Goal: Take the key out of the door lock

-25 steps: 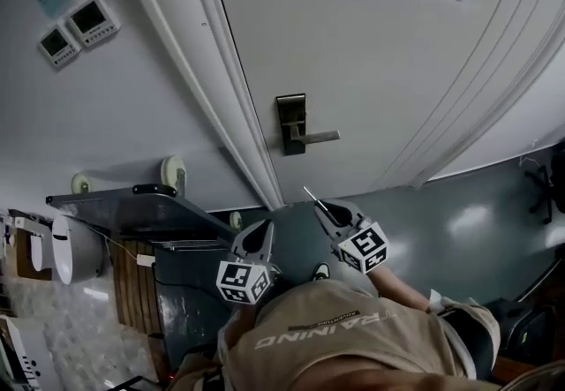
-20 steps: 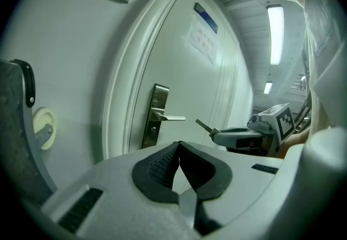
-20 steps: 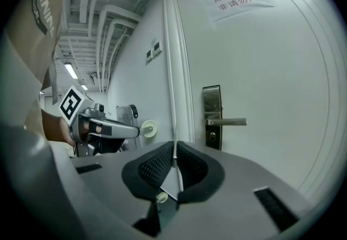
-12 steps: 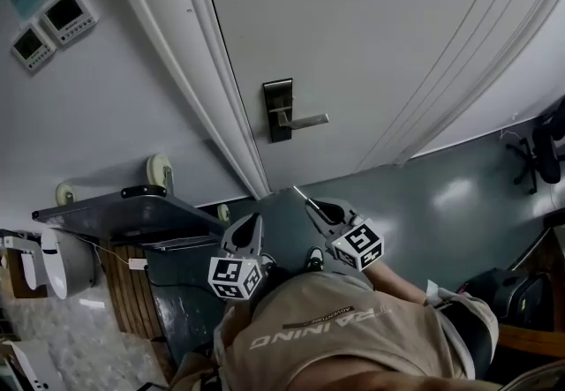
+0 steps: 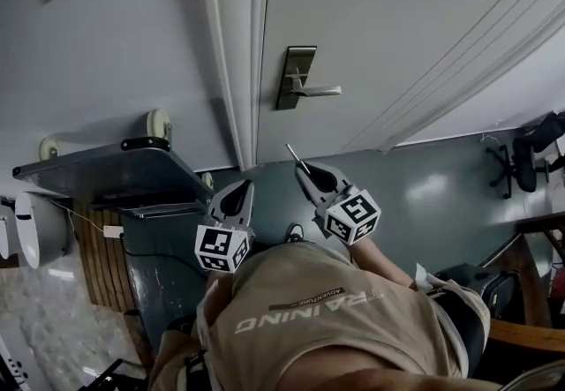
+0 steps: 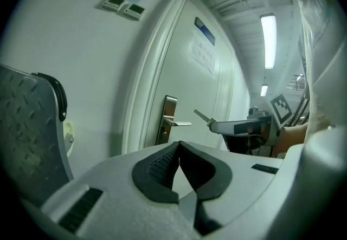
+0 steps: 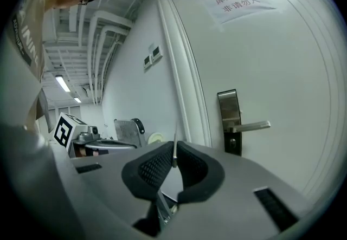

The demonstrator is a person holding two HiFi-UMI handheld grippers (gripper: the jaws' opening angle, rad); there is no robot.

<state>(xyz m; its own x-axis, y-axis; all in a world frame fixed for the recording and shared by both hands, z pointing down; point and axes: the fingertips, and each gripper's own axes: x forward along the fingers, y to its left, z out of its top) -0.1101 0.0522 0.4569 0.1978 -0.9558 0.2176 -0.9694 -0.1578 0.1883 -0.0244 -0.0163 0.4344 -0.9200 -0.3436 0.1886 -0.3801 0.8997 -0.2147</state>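
Right gripper view: key (image 7: 174, 133) out of the lock, pinched in the right gripper (image 7: 174, 149).
Key sits below the lock plate (image 7: 230, 121), well apart from it; extraction judged done. To finish well, hold the clamp firm so the slim blade cannot pivot, and draw straight away from the plate, clear of the lever handle (image 7: 252, 125). Key reads as a thin, flat, pale metal strip, edge-on, tip jutting past the pads. Left gripper (image 6: 179, 149), below the plate, is closed on nothing.
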